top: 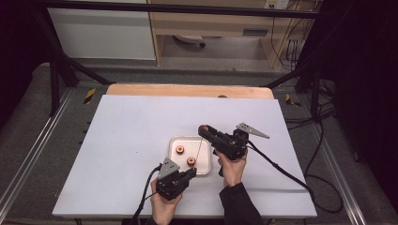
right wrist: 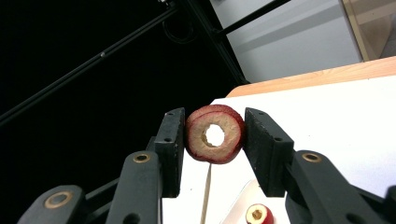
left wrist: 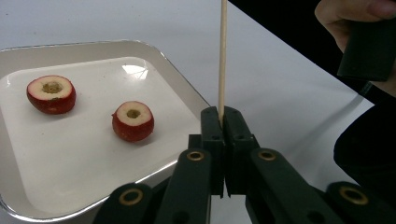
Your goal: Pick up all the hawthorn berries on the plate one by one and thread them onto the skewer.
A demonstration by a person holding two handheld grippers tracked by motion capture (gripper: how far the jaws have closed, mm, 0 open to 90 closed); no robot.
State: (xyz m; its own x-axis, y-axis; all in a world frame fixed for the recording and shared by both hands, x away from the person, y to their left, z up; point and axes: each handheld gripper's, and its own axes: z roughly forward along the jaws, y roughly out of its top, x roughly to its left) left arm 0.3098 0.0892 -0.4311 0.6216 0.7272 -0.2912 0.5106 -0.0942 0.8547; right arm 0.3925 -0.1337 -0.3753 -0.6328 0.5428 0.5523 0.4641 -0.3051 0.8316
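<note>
We're mid-threading: left tongs clamp skewer upright; right tongs grip cored fruit ring at skewer's 12 o'clock; next, align hole, lower.

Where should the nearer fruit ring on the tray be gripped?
Across its red outer skin, coming from above: the nearer ring lies flat on the tray, hole up, so opposite curved sides are free for the jaws, and the hole stays open for the skewer.

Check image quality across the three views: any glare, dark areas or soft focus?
High view: even light on the table, dim surroundings, small things soft. Left gripper view: glare spot on the tray, skewer sharp, fruit pieces slightly soft. Right gripper view: left half black, the held fruit ring sharp, background blurred.
</note>
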